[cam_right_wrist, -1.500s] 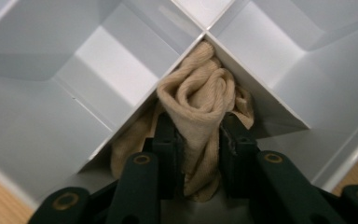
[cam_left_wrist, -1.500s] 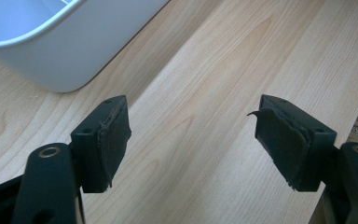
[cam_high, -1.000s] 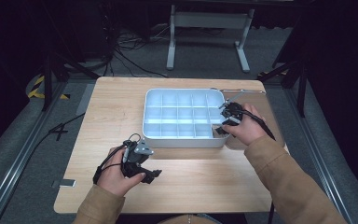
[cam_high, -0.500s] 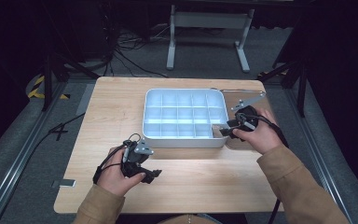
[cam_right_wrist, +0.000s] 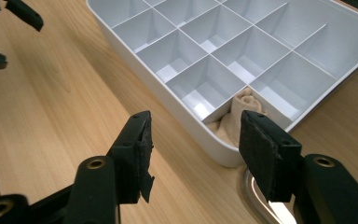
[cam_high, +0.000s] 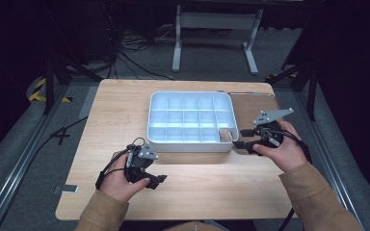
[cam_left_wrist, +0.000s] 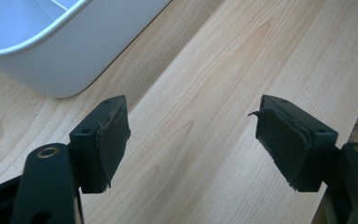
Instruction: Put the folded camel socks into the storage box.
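Tray (cam_high: 191, 144): white, divided, on the table (cam_high: 125, 115).
Object (cam_right_wrist: 235, 116): beige, apparently soft cloth, corner compartment; pinch its bunched top.
Right tool (cam_right_wrist: 193, 149): jaws apart, empty.
Left tool (cam_left_wrist: 193, 140): jaws apart, empty.

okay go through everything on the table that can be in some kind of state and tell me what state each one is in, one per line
Left gripper: open, empty, over bare wood near the tray's near left corner.
Right gripper: open, empty, just outside the tray's near right corner.
White divided tray: flat on the table, no lid, compartments empty apart from one.
Beige cloth item: crumpled in the near right corner compartment, free of both grippers.
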Motion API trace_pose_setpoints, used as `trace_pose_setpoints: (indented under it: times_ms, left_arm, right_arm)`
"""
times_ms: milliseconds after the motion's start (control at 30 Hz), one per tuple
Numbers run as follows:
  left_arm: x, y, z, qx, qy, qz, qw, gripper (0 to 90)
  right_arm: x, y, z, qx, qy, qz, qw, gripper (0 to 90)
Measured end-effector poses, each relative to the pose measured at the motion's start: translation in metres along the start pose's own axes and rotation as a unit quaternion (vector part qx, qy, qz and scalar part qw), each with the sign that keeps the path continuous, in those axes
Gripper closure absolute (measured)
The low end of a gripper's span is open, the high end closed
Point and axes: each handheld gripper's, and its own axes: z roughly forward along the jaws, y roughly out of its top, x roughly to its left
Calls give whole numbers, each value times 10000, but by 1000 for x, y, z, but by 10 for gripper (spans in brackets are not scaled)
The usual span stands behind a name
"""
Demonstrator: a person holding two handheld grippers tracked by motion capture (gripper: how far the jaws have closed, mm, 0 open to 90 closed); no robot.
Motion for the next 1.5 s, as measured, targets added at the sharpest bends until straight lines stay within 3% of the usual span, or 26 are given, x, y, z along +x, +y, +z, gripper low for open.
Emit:
trace_pose_setpoints:
  times_ms: [433, 533, 600, 833, 967, 1033, 1200, 1500]
  left_arm:
    - [2, -2, -2, -9, -3, 11, 10000, 261]
    - [5, -3, -6, -26, 24, -48, 10000, 261]
    - [7, -3, -10, -49, 50, -70, 10000, 259]
    - [15, -8, -15, -66, 80, -180, 9998, 255]
    - [17, -11, -12, 63, 29, -204, 9998, 252]
    - [17, -12, -9, 277, -18, -160, 9995, 255]
    - [17, -15, -1, 505, -105, -124, 9986, 257]
    - [20, -18, 5, 626, -137, -173, 9978, 253]
  right_arm:
    - [22, -30, -17, -294, 154, -178, 9993, 440]
    - [24, -36, -11, -315, 292, -245, 9988, 440]
    - [25, -38, -3, -144, 353, -293, 9988, 437]
    - [31, -48, 13, -150, 407, -243, 9988, 427]
    - [37, -58, 27, -129, 452, -339, 9983, 413]
    - [39, -62, 31, -126, 482, -380, 9980, 413]
    - [40, -72, 38, -133, 504, -385, 9979, 412]
    - [43, -99, 55, 69, 470, -365, 9982, 408]
